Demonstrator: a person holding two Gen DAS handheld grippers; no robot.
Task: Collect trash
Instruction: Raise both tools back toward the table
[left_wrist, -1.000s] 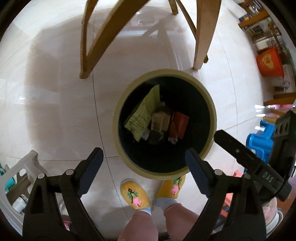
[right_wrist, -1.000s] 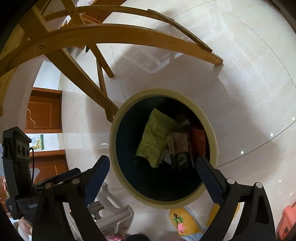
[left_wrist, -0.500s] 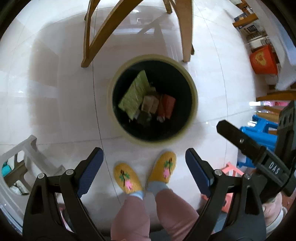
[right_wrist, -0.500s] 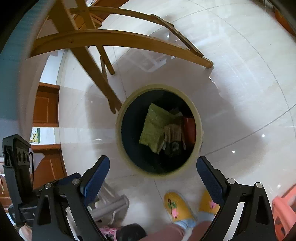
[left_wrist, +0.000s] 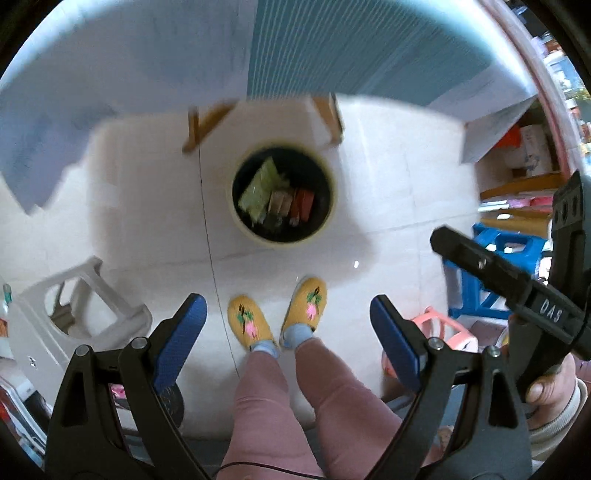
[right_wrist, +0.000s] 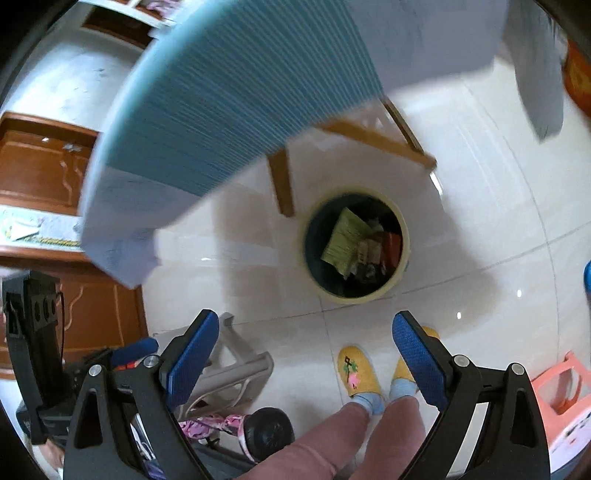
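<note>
Yellow-rimmed bin (left_wrist: 282, 192) stands on the floor, below and ahead of both tools, with wrappers (left_wrist: 275, 197) inside. Left hand-held gripper (left_wrist: 288, 325) and right hand-held gripper (right_wrist: 304, 341) hang open and empty, well apart from it; neither is clearly nearer.

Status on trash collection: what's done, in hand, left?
Done: green wrapper, brown packet and red packet lie in the trash bin on the floor. In hand: nothing; left gripper and right gripper are open and empty. Left: no loose trash visible; tabletop contents unseen.
</note>
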